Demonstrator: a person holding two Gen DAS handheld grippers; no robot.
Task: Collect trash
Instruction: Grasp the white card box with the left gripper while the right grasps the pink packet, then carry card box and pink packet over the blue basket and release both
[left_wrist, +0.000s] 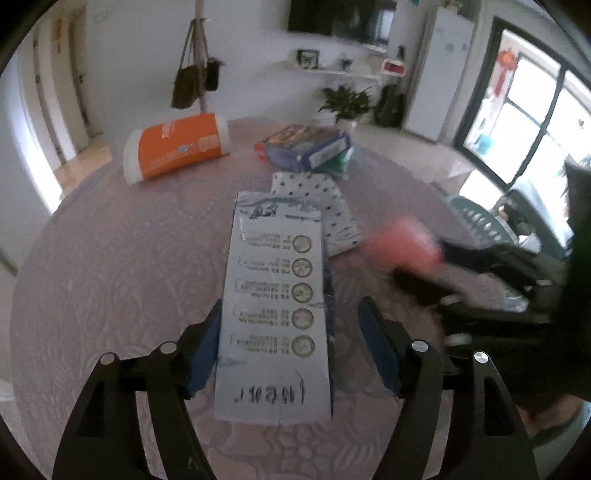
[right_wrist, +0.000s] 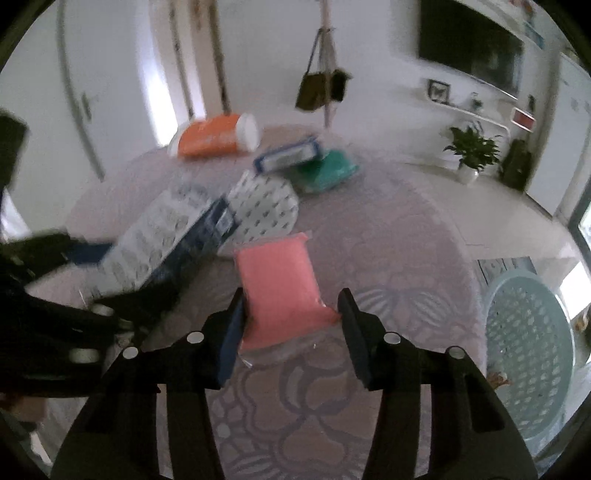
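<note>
Pink flat packet, seemingly plastic-wrapped, between open right tongs.

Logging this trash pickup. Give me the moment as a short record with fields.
surface: round table with patterned cloth
left claw: open, straddling the long white carton, not closed on it
right claw: open, around the near end of the pink packet
other items: orange-and-white pack, blue box on green pack, dotted white packet
bin: pale green basket on the floor beside the table
</note>
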